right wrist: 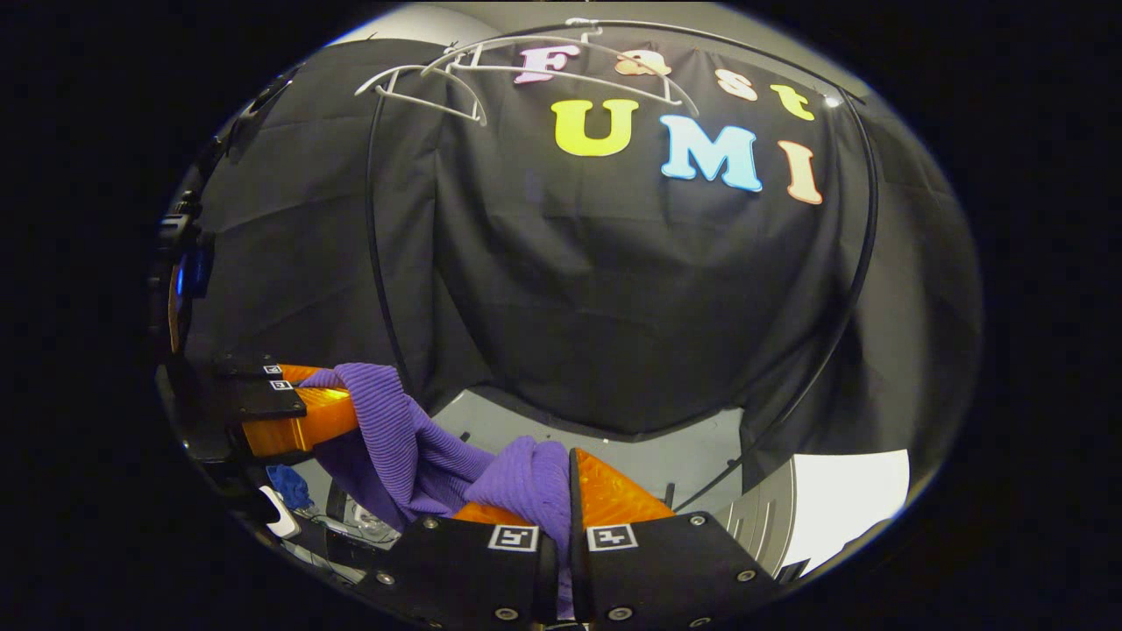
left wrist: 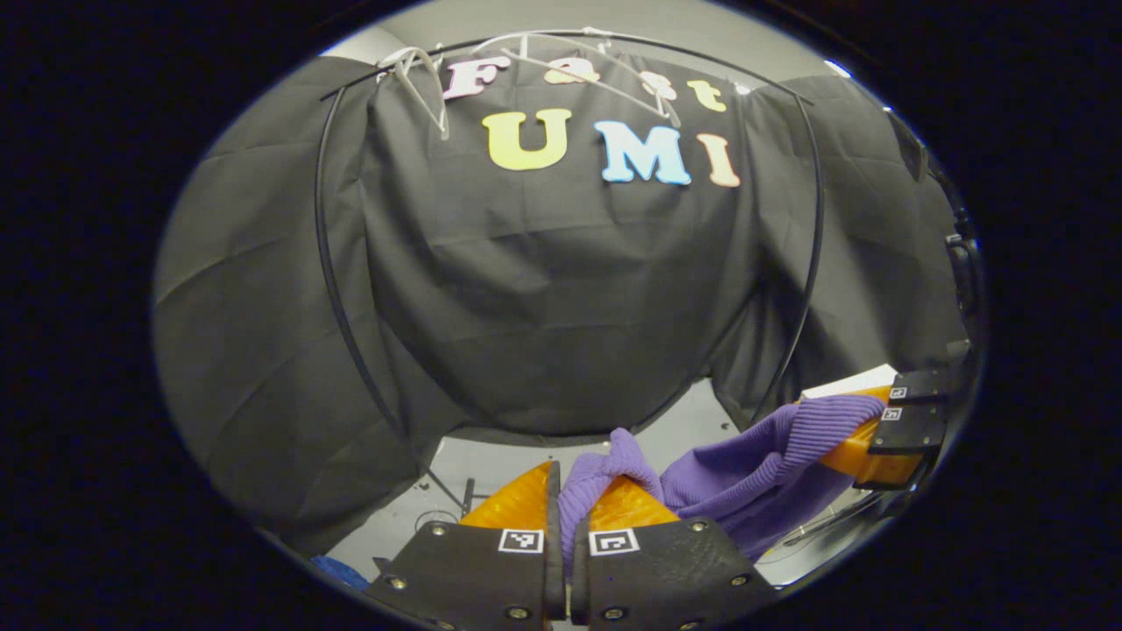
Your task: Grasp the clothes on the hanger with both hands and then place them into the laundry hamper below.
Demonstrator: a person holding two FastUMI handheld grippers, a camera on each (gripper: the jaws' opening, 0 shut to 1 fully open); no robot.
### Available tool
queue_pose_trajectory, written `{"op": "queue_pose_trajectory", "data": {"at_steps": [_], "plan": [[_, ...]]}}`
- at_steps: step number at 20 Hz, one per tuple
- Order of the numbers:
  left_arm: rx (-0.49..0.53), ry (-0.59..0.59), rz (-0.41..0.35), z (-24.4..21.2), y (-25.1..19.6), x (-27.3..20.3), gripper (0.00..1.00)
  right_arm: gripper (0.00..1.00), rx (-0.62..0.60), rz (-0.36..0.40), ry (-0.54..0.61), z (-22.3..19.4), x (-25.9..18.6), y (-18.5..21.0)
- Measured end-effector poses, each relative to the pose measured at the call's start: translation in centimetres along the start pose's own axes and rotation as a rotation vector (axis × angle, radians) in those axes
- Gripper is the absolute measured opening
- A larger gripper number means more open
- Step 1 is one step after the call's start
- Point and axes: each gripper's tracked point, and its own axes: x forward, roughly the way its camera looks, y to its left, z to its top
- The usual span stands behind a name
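While the left gripper pinches a fold of the purple sweater between both fingers, the cloth bunches up over the tips and hides them. Out to its right, the right gripper clamps the sweater's ribbed edge, its body cut off by the picture's rim. From the right gripper view, the right gripper is closed on another purple fold, and the left gripper grips the far end. Between them the sweater hangs slack, clear of the white hangers on the black rail above. Below, something blue, possibly the hamper, is too dim to tell.
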Motion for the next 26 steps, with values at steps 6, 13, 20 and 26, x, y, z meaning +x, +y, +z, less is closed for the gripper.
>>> {"op": "queue_pose_trajectory", "data": {"at_steps": [6, 13, 20, 26], "plan": [[0.031, 0.172, 0.027, -7.1, 0.9, 2.0, 0.04, 0.12, -0.006, -0.020, 0.185, -6.1, 2.8, -1.0], [0.016, 0.243, 0.041, -10.4, 2.1, 0.9, 0.45, 0.71, 0.003, -0.011, 0.245, -7.0, 3.1, -1.5], [0.041, 0.002, 0.077, 0.0, 3.7, -3.6, 0.95, 0.95, 0.049, -0.079, 0.092, -2.4, -1.2, -3.0], [0.032, -0.164, 0.098, 8.6, 4.6, -8.6, 1.00, 0.95, 0.079, -0.125, -0.119, 6.2, -6.5, -6.7]]}}
